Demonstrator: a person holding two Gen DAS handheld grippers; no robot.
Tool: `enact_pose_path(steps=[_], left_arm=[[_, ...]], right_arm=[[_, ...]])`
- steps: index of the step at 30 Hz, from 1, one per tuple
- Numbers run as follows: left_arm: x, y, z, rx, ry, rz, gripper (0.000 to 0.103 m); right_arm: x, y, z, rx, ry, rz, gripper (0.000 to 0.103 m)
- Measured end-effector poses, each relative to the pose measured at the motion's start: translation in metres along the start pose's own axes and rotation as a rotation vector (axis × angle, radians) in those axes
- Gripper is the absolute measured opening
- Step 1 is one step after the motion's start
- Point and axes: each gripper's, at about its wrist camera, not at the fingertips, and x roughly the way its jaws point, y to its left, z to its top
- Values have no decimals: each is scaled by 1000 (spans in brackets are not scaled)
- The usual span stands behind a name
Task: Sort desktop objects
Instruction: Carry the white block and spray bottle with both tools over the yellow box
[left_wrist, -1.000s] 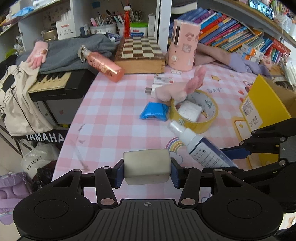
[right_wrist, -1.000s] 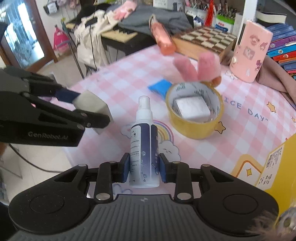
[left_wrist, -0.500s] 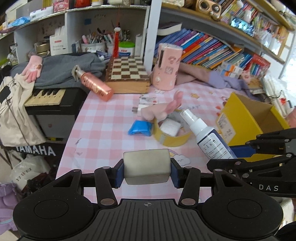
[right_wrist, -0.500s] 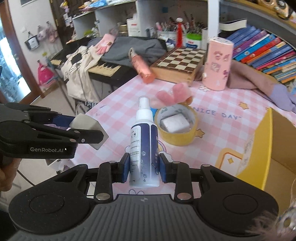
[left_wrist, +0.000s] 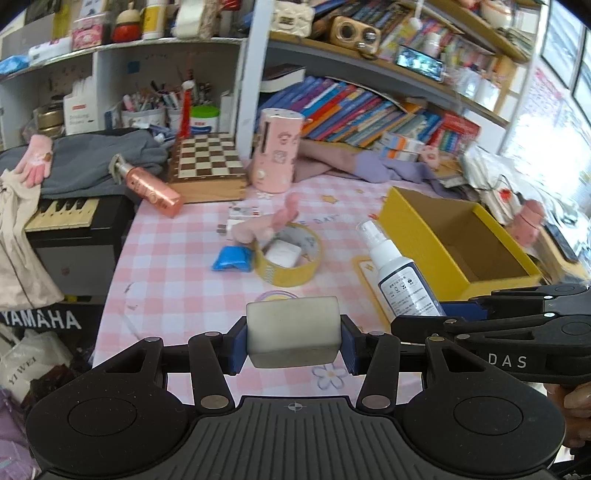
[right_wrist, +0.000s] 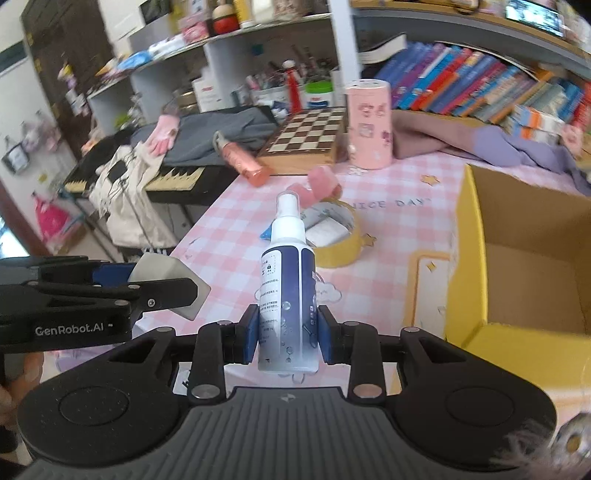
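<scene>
Jaws of the left gripper (left_wrist: 293, 338) pinch a grey-white block (left_wrist: 293, 330) by its two ends, held clear above the surface (left_wrist: 177, 266); jaws of the right gripper (right_wrist: 288, 338) pinch a spray bottle (right_wrist: 288, 295) by its lower body, nozzle pointing away, also clear of the surface. Pink-checked surface carries an open yellow box (left_wrist: 413, 225) at the right, empty inside as far as visible. Near centre lies a yellow tape roll (left_wrist: 291, 275) ringing a small white item, a blue packet (left_wrist: 232, 258) touching its left side.
</scene>
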Motion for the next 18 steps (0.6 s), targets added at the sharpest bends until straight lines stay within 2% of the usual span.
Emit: enact_pose_path(steps=[18], left_arm=[[-28, -31, -41, 122, 37, -134, 47]], right_arm=[[-56, 21, -69, 156, -32, -128, 30]])
